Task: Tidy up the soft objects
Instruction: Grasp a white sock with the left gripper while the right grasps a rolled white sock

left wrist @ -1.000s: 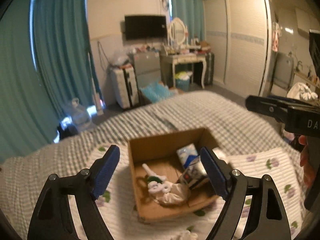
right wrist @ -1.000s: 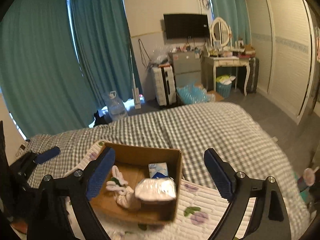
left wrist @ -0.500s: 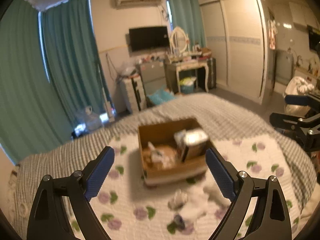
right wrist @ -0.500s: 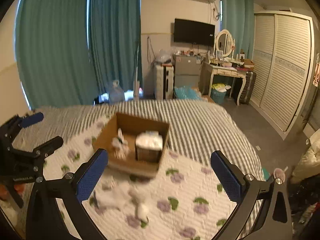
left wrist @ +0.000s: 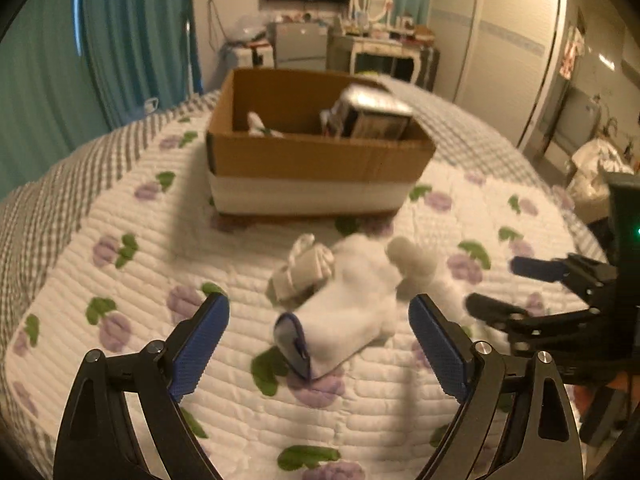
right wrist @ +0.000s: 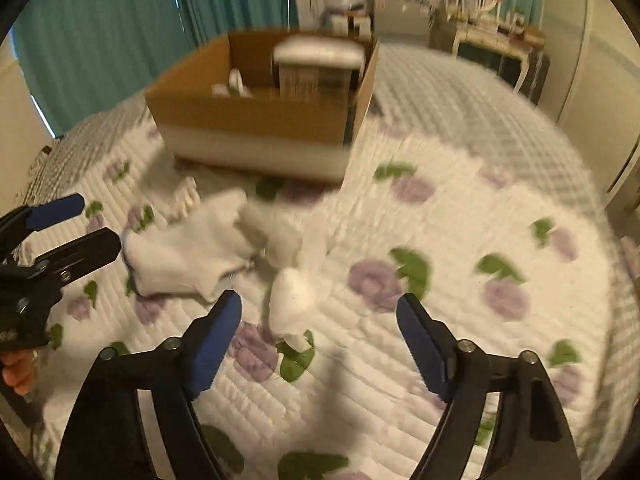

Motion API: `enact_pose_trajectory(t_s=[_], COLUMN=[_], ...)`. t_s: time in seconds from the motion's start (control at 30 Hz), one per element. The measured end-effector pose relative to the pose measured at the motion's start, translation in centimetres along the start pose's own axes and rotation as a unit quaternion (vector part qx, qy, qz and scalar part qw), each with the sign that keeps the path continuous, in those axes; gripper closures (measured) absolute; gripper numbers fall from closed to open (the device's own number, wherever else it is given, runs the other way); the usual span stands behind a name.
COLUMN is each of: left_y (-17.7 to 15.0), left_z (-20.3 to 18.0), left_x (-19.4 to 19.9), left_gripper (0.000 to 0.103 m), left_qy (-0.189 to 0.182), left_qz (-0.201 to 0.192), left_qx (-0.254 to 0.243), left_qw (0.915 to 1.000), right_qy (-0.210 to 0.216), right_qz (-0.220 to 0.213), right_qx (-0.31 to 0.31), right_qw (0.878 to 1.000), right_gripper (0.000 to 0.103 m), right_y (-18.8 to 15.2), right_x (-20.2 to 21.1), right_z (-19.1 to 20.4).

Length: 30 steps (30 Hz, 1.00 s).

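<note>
A pile of white socks lies on the quilt in front of a cardboard box (left wrist: 316, 156). In the left wrist view a white sock with a dark blue cuff (left wrist: 340, 324) lies between the fingers of my open left gripper (left wrist: 318, 344), with a rolled sock (left wrist: 304, 272) just beyond. In the right wrist view my open right gripper (right wrist: 320, 336) hovers just over a small white sock (right wrist: 294, 304); the larger sock (right wrist: 188, 256) lies to its left. The box (right wrist: 256, 128) holds a wrapped tissue pack (right wrist: 316, 64) and other soft items.
The white quilt with purple flowers (left wrist: 120, 280) covers a bed with a grey checked blanket (right wrist: 460, 92). Teal curtains, a dresser and a wardrobe stand beyond the bed. Each gripper shows at the edge of the other's view.
Both grippers have dropped from high above the bed to just over the sock pile in front of the box. Both stay open and empty.
</note>
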<state>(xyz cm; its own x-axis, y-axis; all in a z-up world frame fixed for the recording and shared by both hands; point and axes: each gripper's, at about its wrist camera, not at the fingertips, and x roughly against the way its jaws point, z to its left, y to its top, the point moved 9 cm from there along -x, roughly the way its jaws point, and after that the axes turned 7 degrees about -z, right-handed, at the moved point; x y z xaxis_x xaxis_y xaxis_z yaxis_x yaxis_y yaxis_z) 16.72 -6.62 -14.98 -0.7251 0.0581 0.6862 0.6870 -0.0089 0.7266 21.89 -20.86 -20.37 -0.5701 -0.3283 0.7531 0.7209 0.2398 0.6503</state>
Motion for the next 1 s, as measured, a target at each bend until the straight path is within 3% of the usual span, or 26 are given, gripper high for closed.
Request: enact_pose_trajectory(t_s=[0.03,0.13,0.17,0.2,0.37,0.57,0.63,0.7,0.77,0.87,1.0], left_y=[-0.5,-1.0,-1.2,-1.5,-2.5,-4.1,-4.2,-4.2,-4.0,-3.7,-3.0], left_z=[-0.4,-0.8,-0.8,-1.1,-2.6,-2.1,-1.9,-1.6,-1.2,-0.8,-0.5], left_x=[-0.6,-1.9,-2.2,-2.6,-4.9,-8.4,-8.1,-7.8,-7.1,-5.4,-1.7], left_gripper=[0.011,0.011,0.012,0.012,0.012,0.012,0.021,0.04,0.05,0.057,0.057], left_qy=[-0.002,-0.002,-0.002,-0.01,-0.019,0.008,0.004,-0.005,-0.021,-0.046,-0.058], left_qz=[0.005,0.013,0.016,0.023,0.047,0.104,0.105,0.107,0.105,0.103,0.085], left_qx=[-0.004,-0.011,-0.012,-0.011,-0.02,-0.011,-0.006,-0.002,0.004,0.016,0.004], left_qw=[1.0,0.9998,0.9998,0.9996,0.9985,0.9944,0.9944,0.9943,0.9942,0.9935,0.9947], right_qy=[0.004,0.022,0.028,0.034,0.012,-0.008,-0.009,-0.01,-0.01,-0.007,-0.006], right_qz=[0.005,0.03,0.037,0.038,0.012,0.003,0.005,0.005,0.003,-0.005,-0.021], right_qx=[-0.001,-0.008,-0.008,-0.009,-0.015,-0.022,-0.022,-0.018,-0.013,-0.007,-0.001], right_qw=[1.0,0.999,0.999,0.999,1.0,1.0,1.0,1.0,1.0,1.0,1.0], right_gripper=[0.031,0.055,0.074,0.077,0.077,0.077,0.077,0.077,0.077,0.077,0.077], right_y=[-0.3,-1.4,-1.7,-1.6,-0.9,-0.5,-0.6,-0.6,-0.5,-0.1,1.0], right_x=[-0.8,-3.4,-3.8,-3.8,-1.8,-0.2,-0.1,-0.1,0.3,1.3,3.5], right_z=[0.1,0.5,0.6,0.8,-0.6,-2.1,-1.9,-1.5,-0.9,0.0,0.9])
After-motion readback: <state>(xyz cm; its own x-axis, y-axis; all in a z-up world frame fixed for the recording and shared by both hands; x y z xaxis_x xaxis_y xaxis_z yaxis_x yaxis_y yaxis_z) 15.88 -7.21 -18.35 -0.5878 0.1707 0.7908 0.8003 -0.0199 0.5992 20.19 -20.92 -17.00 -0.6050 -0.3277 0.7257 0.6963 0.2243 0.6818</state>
